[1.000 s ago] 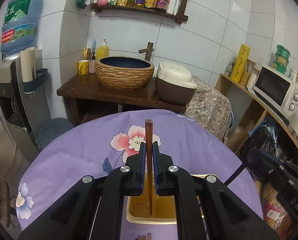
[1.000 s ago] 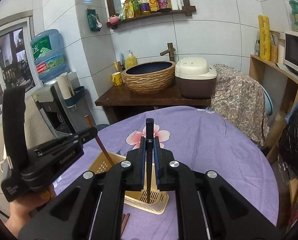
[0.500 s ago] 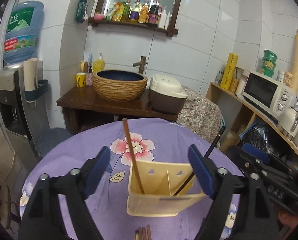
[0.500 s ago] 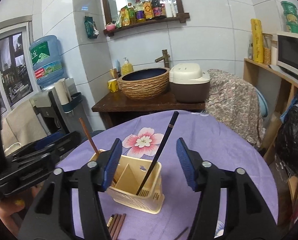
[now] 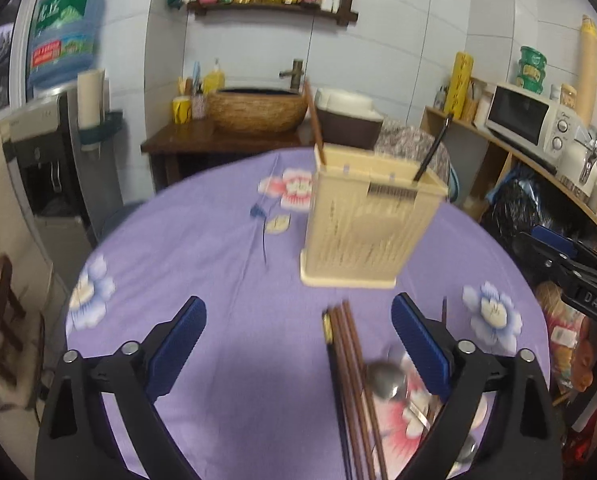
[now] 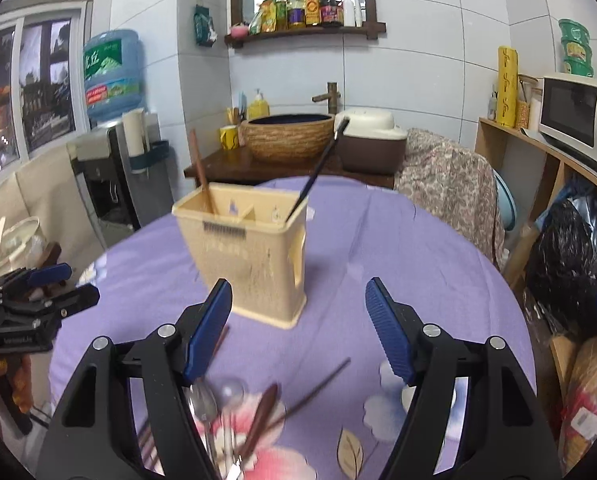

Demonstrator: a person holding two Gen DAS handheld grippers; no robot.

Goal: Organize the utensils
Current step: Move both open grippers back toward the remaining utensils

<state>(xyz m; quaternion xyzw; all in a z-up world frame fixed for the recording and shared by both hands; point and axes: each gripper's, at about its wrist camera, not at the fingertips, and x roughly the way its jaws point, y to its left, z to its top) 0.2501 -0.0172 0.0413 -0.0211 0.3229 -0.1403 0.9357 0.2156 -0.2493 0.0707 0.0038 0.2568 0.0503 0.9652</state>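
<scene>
On the left side, the left gripper [image 5: 298,344] hangs above the purple flowered tablecloth [image 5: 202,264] with its jaws spread wide apart and nothing between them. Its blue pads [image 5: 178,344] touch no object. In the right wrist view this same gripper shows at the left edge, held by a hand.

More to the right, between the jaws and near the right pad, a bundle of dark brown chopsticks [image 5: 350,368] lies flat on the cloth, side by side. Just beside them a metal spoon [image 5: 384,376] lies on a pink flower print.

Behind them, in the middle of the table, the beige utensil holder [image 5: 366,232] stands upright. A brown chopstick [image 5: 312,120] leans in its left compartment, and a black chopstick [image 5: 432,148] leans in its right compartment.

The right gripper [image 6: 298,332] is also released, its jaws wide and empty, just in front of the holder. Below it on the cloth lie metal spoons [image 6: 208,400], a brown wooden spoon [image 6: 264,408] and one loose chopstick [image 6: 318,384], partly blurred.
</scene>
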